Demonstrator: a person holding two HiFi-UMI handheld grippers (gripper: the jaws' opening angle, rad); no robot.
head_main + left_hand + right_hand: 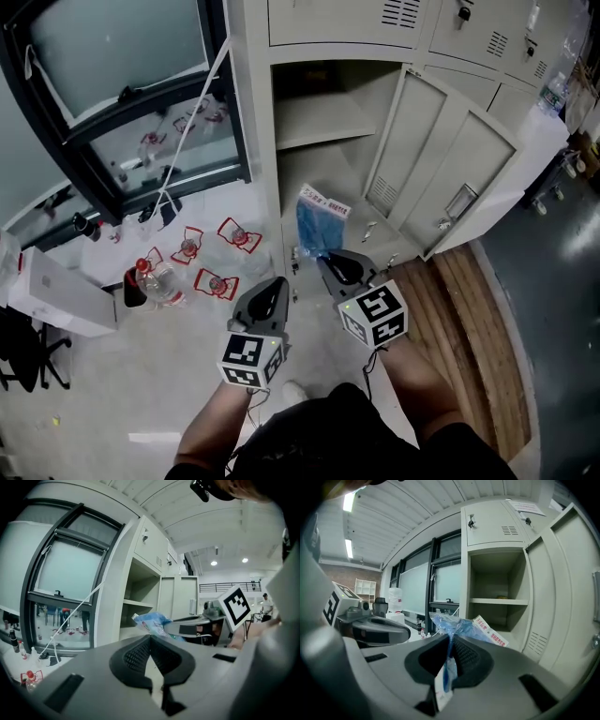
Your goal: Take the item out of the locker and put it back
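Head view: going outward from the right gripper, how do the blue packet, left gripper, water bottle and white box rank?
1. blue packet, clamped in the right gripper
2. left gripper, just beside it
3. water bottle, on the floor, farther left
4. white box, far left

Two tongs (278,283) (324,262), one blue bag (314,228)

The bag (315,230) is translucent blue with a white, red-printed label. The locker (441,150) is pale cream. The left gripper (277,281) and right gripper (325,260) are grey and black, each bearing white faces patterned with black squares.
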